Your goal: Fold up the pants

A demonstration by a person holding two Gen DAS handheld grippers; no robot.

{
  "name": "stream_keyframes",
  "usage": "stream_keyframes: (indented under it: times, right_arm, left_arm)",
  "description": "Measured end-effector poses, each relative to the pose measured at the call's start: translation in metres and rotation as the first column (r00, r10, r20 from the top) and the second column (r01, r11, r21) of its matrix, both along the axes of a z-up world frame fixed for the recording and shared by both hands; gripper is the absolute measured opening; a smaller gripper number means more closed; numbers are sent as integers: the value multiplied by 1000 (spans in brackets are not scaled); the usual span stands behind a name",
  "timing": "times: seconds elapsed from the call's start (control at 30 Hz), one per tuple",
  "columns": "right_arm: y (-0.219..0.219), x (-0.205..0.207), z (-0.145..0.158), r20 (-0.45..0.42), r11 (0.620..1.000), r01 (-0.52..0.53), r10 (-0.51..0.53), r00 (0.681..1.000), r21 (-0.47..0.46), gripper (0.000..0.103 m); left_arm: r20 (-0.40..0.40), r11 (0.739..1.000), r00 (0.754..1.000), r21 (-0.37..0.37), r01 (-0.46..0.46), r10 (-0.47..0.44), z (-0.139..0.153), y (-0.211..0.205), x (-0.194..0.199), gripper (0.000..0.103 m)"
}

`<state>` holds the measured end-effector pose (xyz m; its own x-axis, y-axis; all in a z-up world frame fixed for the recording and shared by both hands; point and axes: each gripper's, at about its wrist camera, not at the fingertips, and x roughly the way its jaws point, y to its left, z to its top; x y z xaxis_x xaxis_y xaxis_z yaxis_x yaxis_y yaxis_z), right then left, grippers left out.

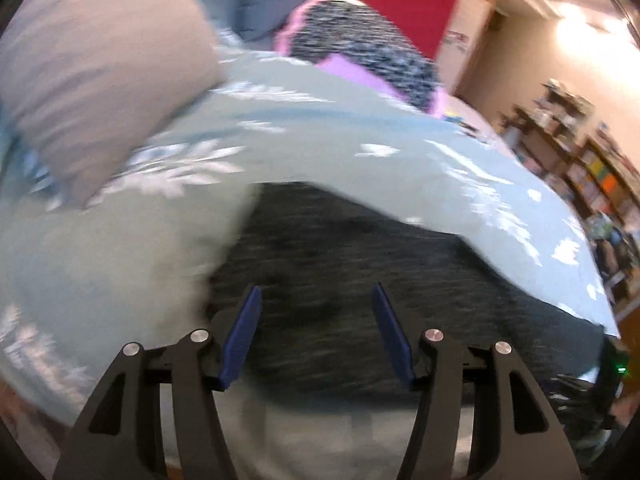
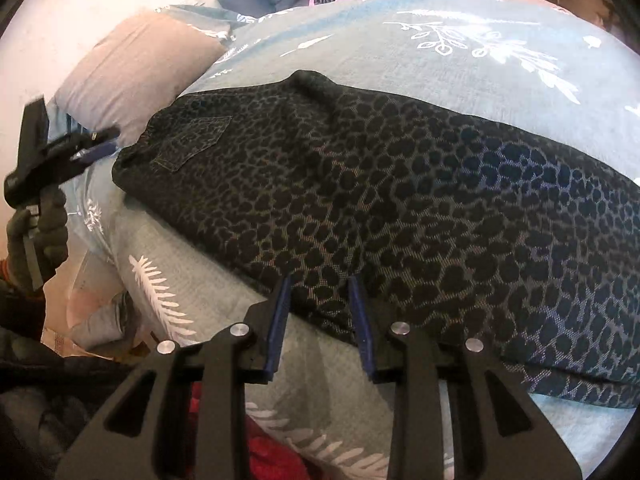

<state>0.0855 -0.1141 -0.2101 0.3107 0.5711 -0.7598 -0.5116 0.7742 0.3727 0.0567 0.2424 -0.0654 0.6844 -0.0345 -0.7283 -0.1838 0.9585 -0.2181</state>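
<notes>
pants (image 2: 360,200) just ahead of right tongs (image 2: 320,292)

The pants (image 2: 360,200) are dark, leopard-spotted denim, lying flat and stretched across the middle of the right wrist view from the centre left down to the right edge of the frame. The waist end sits at the centre left with a stitched back pocket (image 2: 196,140) facing up, and a small bump of cloth rises at the upper edge near the top centre. In the left wrist view the pants (image 1: 360,264) show only as a dark, motion-blurred patch filling the lower middle of the frame, their pattern too smeared to make out.
</notes>
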Motion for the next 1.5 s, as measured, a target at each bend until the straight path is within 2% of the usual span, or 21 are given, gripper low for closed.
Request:
stream_keyframes:
  times: [0.1,0.17,0.27,0.37,0.43,0.5,0.67,0.77,0.83,0.9,0.97,1.03,1.17,1.23,1.3,1.33,1.37,1.43,1.5]
  right_arm:
    - [-3,-4,0,4,1000,17,-17,1000,15,32]
    - [-5,-5,1,3,999,30,-30,1000,35,32]
    - [-21,-8,8,26,997,53,-54,998,58,31]
    - [-56,-8,19,47,981,161,-167,985,106,32]
    - [-82,-3,22,52,966,240,-246,968,100,32]
    - [-101,-1,21,63,954,290,-295,953,82,31]
    - [-136,0,13,54,928,366,-370,928,70,32]
    - [-144,0,3,25,926,369,-372,928,81,32]
    - [-150,-4,5,32,925,367,-372,928,92,32]
    - [-160,-7,8,41,913,393,-399,916,105,32]
    - [-178,-8,13,49,884,454,-462,886,114,34]
    - [-205,-14,18,69,837,533,-543,837,119,42]
    - [-271,-27,25,105,697,709,-717,689,106,45]
    - [-299,-35,25,111,622,777,-783,612,97,45]
    - [-336,-49,23,102,514,853,-857,505,92,45]
    - [-345,-52,21,94,486,869,-873,479,94,45]
    - [-363,-57,18,67,437,894,-899,432,103,45]
    - [-387,-64,15,31,382,915,-924,381,134,45]
    - [-410,-67,16,38,334,929,-942,332,157,45]
  left_arm:
    - [19,995,995,-3,97,-97,-3,-45,20,58]
    - [6,983,983,-23,182,-182,-10,-84,36,58]
    - [-19,954,954,-10,299,-299,-23,-139,48,58]
    - [-57,920,918,-8,392,-392,-38,-181,50,58]
    - [-94,900,896,-8,436,-435,-49,-202,50,58]
    - [-135,886,879,14,464,-458,-59,-217,50,58]
    - [-205,874,858,22,485,-471,-79,-234,40,58]
    - [-212,859,849,71,507,-484,-89,-239,27,59]
    - [-217,836,836,122,535,-504,-89,-244,22,60]
    - [-220,838,836,116,534,-502,-90,-244,23,60]
    - [-226,848,840,91,522,-493,-89,-242,27,61]
    - [-231,853,841,72,517,-490,-86,-243,31,63]
    - [-222,848,831,31,529,-510,-76,-260,42,63]
    - [-203,835,821,28,549,-533,-70,-275,46,63]
    - [-191,818,807,37,574,-558,-68,-290,49,63]
    - [-189,807,798,45,589,-572,-67,-300,50,63]
    - [-188,798,791,49,600,-583,-67,-306,50,63]
    - [-192,780,773,55,624,-605,-69,-320,52,63]
    - [-204,764,758,65,642,-620,-72,-333,54,63]
